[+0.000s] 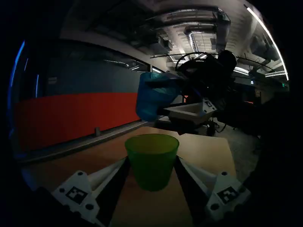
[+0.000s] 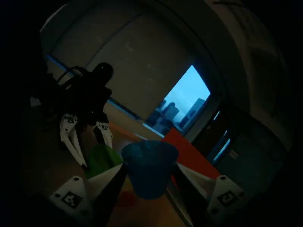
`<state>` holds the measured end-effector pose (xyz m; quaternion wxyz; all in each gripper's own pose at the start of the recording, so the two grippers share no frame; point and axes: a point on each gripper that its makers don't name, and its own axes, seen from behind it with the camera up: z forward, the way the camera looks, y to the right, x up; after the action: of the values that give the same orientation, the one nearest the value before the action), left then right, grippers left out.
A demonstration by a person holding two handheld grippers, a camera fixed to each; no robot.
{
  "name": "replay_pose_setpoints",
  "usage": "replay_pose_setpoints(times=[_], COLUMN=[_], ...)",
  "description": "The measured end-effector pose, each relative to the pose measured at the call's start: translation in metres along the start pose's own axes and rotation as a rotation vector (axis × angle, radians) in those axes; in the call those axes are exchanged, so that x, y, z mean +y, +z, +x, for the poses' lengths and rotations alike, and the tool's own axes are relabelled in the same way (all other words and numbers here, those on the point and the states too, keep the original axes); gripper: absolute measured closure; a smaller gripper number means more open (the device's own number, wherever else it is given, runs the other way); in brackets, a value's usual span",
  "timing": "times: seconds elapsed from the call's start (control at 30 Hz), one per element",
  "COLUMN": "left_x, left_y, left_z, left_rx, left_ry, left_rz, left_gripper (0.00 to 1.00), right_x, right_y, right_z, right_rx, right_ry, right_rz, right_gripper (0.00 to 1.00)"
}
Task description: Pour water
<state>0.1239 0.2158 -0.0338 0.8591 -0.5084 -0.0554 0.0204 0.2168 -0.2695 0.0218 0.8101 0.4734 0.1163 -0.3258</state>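
Note:
A green cup [image 1: 151, 166] stands upright between the two white fingers of my left gripper [image 1: 151, 160], which is shut on it. I cannot tell whether its base touches the wooden table [image 1: 204, 151]. Above and just behind it hangs a blue cup [image 1: 154, 96], tilted, its mouth up and to the right, with my right gripper [image 1: 153, 97] shut on it. In the right gripper view the blue cup [image 2: 149, 172] sits between my right gripper's [image 2: 149, 166] fingers. The green cup [image 2: 99, 159] lies below left in the left gripper [image 2: 97, 155]. No stream of water is visible in this dim light.
The room is dark. A red wall panel [image 1: 75, 113] and a window ledge [image 1: 94, 138] run along the table's far left side. A small object [image 1: 97, 131] stands on that ledge. Ceiling lights and ducts [image 1: 197, 38] hang overhead. A bright window [image 2: 185, 98] shows buildings outside.

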Motion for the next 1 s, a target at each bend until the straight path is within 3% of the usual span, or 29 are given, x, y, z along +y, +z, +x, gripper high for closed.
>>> replay_pose_setpoints(times=[0.47,1.0], left_x=[0.002,0.002], left_y=[0.001,0.0], left_z=[0.002,0.01], left_rx=[0.012,0.041], left_ry=[0.031,0.027], left_rz=[-0.005,-0.002], left_gripper=[0.19,0.19], right_x=[0.003,0.01], right_y=[0.008,0.011], right_z=[0.004,0.005], right_rx=[-0.017,-0.039], right_ry=[-0.102,-0.202], right_rz=[0.017,0.015], right_gripper=[0.02,0.02])
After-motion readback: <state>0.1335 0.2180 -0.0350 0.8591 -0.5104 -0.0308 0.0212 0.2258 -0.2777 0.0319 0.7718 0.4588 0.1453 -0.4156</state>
